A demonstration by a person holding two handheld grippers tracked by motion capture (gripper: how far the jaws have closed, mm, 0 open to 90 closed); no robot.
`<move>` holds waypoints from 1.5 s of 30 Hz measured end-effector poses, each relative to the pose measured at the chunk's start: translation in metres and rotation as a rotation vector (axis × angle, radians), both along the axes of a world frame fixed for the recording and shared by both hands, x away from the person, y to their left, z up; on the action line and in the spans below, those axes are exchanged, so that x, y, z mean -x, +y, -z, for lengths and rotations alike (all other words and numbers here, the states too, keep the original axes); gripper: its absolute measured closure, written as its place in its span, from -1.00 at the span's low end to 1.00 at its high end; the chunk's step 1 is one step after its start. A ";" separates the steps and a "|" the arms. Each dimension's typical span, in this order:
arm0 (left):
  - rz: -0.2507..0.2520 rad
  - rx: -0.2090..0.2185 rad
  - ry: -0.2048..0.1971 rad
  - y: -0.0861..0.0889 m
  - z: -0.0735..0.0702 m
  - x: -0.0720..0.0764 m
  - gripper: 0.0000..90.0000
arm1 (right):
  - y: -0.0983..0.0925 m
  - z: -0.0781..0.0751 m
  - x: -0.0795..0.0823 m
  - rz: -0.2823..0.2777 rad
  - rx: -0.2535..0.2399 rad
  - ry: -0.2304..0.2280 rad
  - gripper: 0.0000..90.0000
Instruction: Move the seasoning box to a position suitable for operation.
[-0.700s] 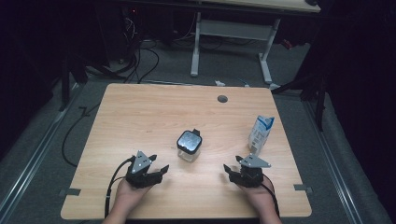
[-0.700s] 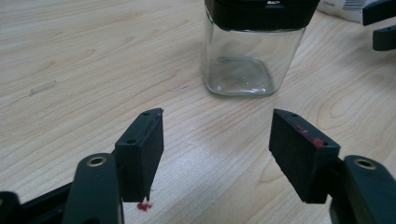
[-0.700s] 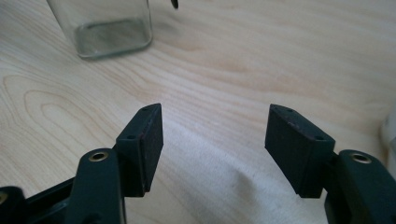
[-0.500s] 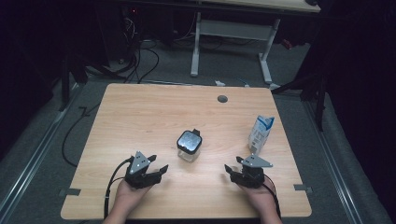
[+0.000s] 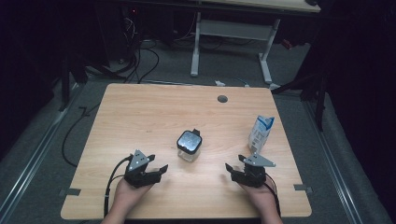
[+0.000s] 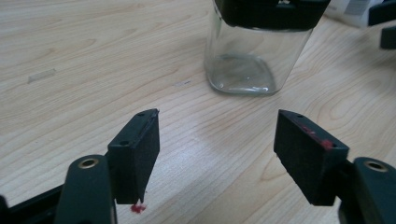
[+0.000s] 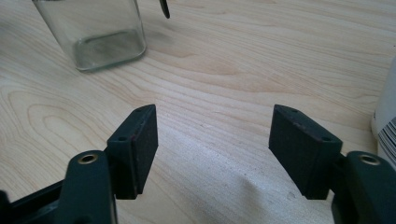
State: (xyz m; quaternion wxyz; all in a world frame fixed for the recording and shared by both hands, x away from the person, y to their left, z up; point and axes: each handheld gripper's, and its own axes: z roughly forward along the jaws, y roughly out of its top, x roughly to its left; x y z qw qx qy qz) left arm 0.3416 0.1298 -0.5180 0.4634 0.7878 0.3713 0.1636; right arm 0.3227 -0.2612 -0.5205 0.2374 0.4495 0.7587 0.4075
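Glass jar (image 5: 188, 145) with a black lid standing upright near the middle of the wooden table (image 5: 140, 112), taken here as the landmark. Seen up close in the left gripper view as a clear square-sided jar (image 6: 254, 56) with nothing visible inside, resting flat on the wood. Left gripper (image 5: 156, 171) lying low over the table, below and to the left of the jar in the high view, near it but not touching; jaws spread wide with bare wood between them, holding nothing, as shown by the gap in its own view (image 6: 217, 149). Right gripper (image 5: 234, 171) placed below and to the right of the jar, likewise apart from it; jaws released and wide, only tabletop in the gap (image 7: 212, 149). In the right gripper view, jar (image 7: 93, 32) off to the upper left, beyond the jaws. Small white-and-blue carton (image 5: 260, 133) standing upright to the right of the jar, well apart from it and just beyond the right gripper; its edge caught at the right border of the right gripper view (image 7: 385, 112). Round grommet hole (image 5: 222, 99) in the tabletop beyond the jar, toward the far edge. Both hands entering from the near edge, on either side of the jar.
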 end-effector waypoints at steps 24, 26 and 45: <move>-0.023 -0.062 -0.007 -0.007 0.004 -0.001 -0.06 | 0.001 0.002 -0.006 0.028 -0.029 0.032 -0.47; -0.023 -0.056 -0.009 -0.006 0.004 -0.002 -0.03 | 0.002 0.002 -0.006 0.021 -0.026 0.032 -0.47; -0.067 -0.042 -0.033 -0.018 0.005 -0.019 0.36 | 0.007 0.000 0.000 -0.037 -0.022 0.006 -0.30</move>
